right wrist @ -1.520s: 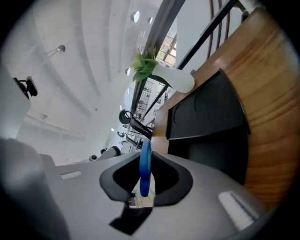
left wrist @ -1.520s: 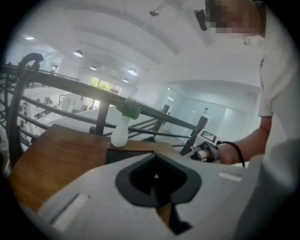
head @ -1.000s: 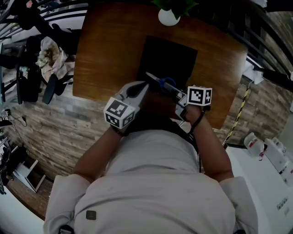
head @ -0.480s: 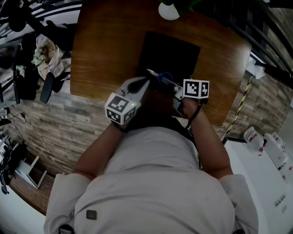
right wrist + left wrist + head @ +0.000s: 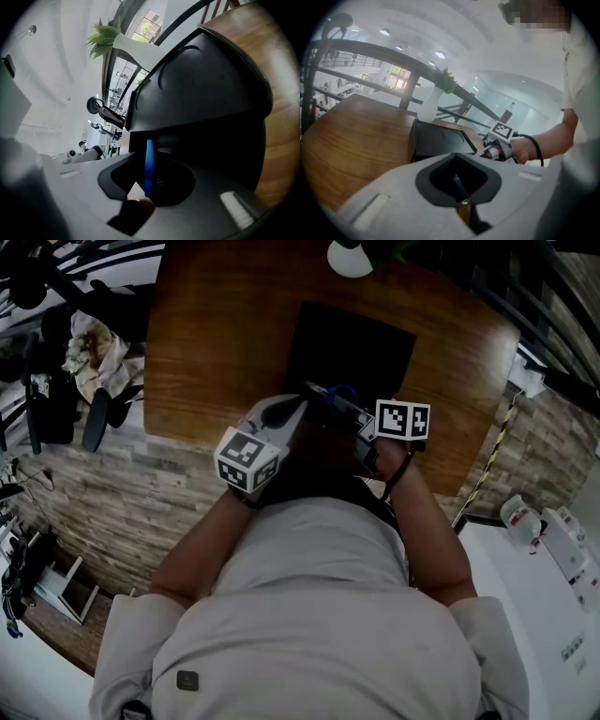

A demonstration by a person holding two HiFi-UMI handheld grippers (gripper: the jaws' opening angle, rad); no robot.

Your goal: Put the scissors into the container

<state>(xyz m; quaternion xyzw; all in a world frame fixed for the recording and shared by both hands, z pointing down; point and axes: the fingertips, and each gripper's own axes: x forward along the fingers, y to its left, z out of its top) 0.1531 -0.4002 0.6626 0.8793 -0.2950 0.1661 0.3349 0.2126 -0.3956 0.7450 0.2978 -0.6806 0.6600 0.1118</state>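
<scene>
The scissors (image 5: 333, 399), with blue handles, hang over the near edge of the black container (image 5: 361, 338) on the wooden table (image 5: 216, 343). My right gripper (image 5: 367, 432) has a blue handle (image 5: 148, 166) standing edge-on between its jaws, which are opening. My left gripper (image 5: 298, 409) meets the blade end from the left. In the left gripper view a dark blade (image 5: 461, 190) runs into the nearly closed jaws of that gripper (image 5: 457, 176). The container (image 5: 206, 93) fills the right gripper view just beyond the right gripper (image 5: 146, 185).
A white vase (image 5: 349, 257) with a green plant stands at the table's far edge, behind the container. Dark railings run past the table. Chairs and clutter (image 5: 89, 352) sit on the floor to the left. A white counter (image 5: 553, 559) lies at the right.
Both grippers and the scissors have shifted slightly farther over the table toward the container. The left gripper has closed in on the blade end.
</scene>
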